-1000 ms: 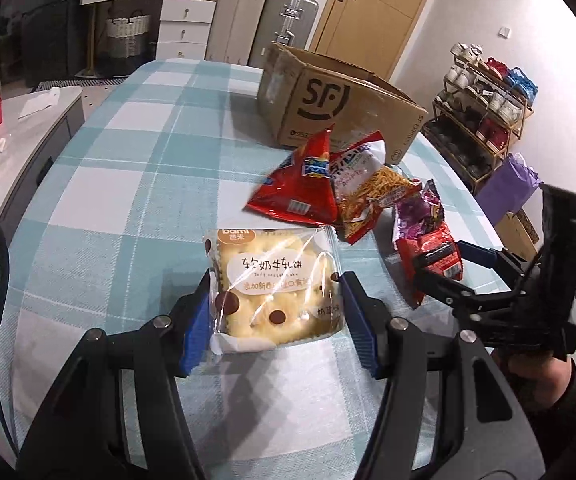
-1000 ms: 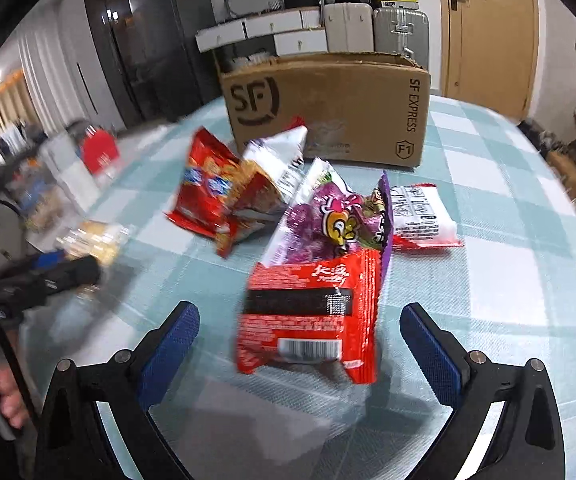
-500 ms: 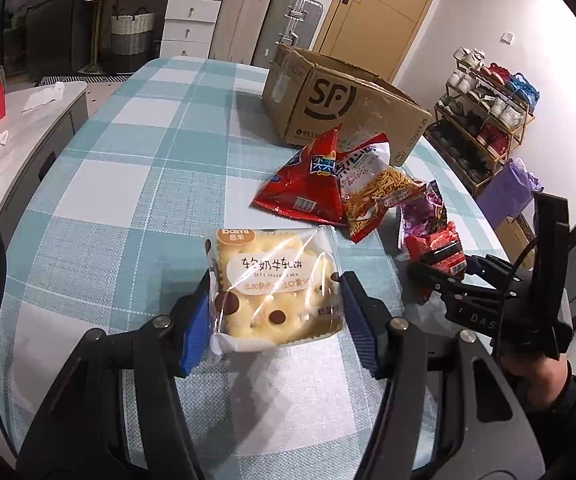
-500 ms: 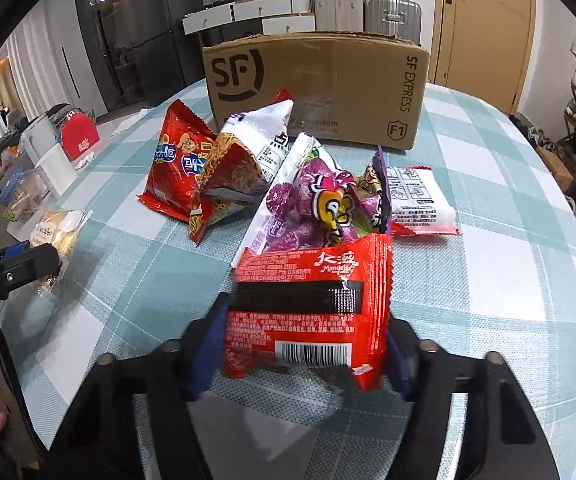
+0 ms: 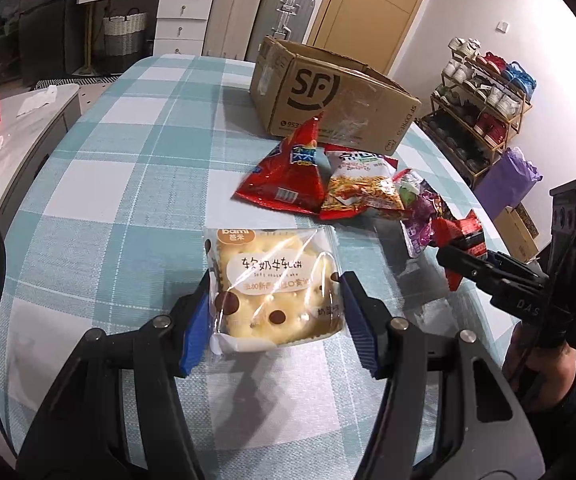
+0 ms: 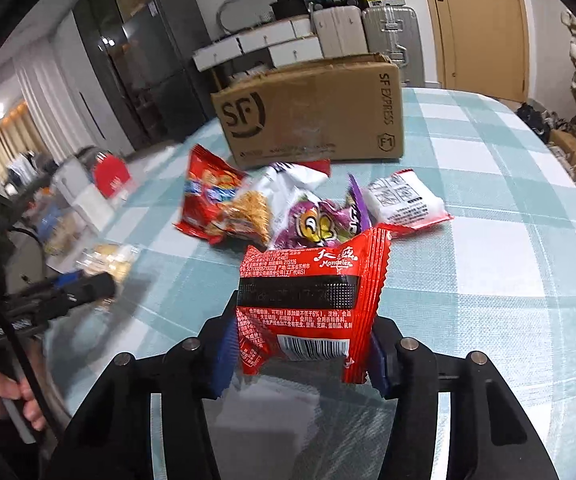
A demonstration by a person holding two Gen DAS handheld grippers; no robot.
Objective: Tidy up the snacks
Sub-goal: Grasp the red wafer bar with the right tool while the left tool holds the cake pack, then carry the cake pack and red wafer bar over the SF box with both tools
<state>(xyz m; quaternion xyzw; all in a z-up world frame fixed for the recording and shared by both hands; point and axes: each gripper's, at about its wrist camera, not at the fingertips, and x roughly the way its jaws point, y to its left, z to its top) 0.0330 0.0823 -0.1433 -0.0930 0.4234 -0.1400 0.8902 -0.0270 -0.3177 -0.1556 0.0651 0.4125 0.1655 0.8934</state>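
Red crinkle-edged packet [image 6: 308, 304] sits between closing right fingers [image 6: 223, 356]; left fingers [image 5: 197, 320] clamp the clear-wrapped cake [image 5: 275, 286].

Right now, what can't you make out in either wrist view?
- Cardboard box contents: both views, its walls hide the inside.
- Clutter beside the table: right wrist view, motion blur.
- Purple snack bag: left wrist view, partly behind the red packet in the closing right tongs.

Checked table [image 5: 135, 168]; cardboard box [image 5: 328, 92], snack packets [image 5: 328, 188], white packet [image 6: 404, 200] on it
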